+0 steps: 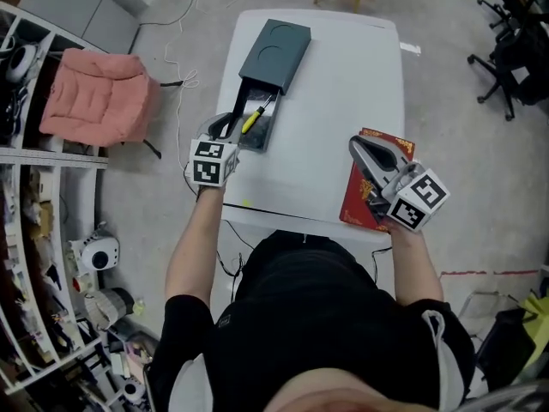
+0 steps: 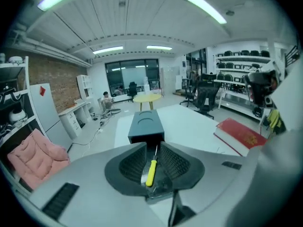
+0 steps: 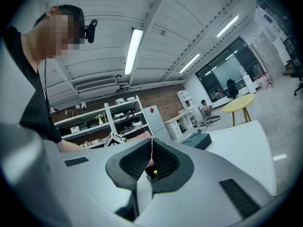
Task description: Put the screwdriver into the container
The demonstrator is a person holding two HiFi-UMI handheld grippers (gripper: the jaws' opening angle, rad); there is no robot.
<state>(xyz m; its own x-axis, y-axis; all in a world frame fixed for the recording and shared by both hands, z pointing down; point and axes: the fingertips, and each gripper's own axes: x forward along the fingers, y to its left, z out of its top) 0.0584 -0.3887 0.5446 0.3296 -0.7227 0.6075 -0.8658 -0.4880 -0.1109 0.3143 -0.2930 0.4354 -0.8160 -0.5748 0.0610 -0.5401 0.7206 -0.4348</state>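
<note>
Left gripper point(image 1: 227, 127) is held at the left edge of the white table point(image 1: 343, 84), a little left of the frame's centre in the head view, with its marker cube point(image 1: 212, 161) just below the jaws. Its jaws are seen spread by a narrow gap in its own view, and nothing is pinched between them. Through that gap the yellow-handled screwdriver point(image 2: 150, 171) is seen lying in the open drawer point(image 1: 260, 136) of the dark container point(image 1: 274, 51), its metal tip pointed toward the container's closed part. In the head view the screwdriver point(image 1: 252, 118) is found in that drawer, just right of the left gripper's jaws (whether a jaw touches the drawer cannot be told). Right gripper point(image 1: 356, 146) is held at the right of the frame, above a red book point(image 1: 356, 202) that lies at the table's right edge, well apart from the container. Its jaws are pressed together to a thin slit, with nothing between them. A pink cushion point(image 1: 99, 97) is seen at the upper left, off the table.
</note>
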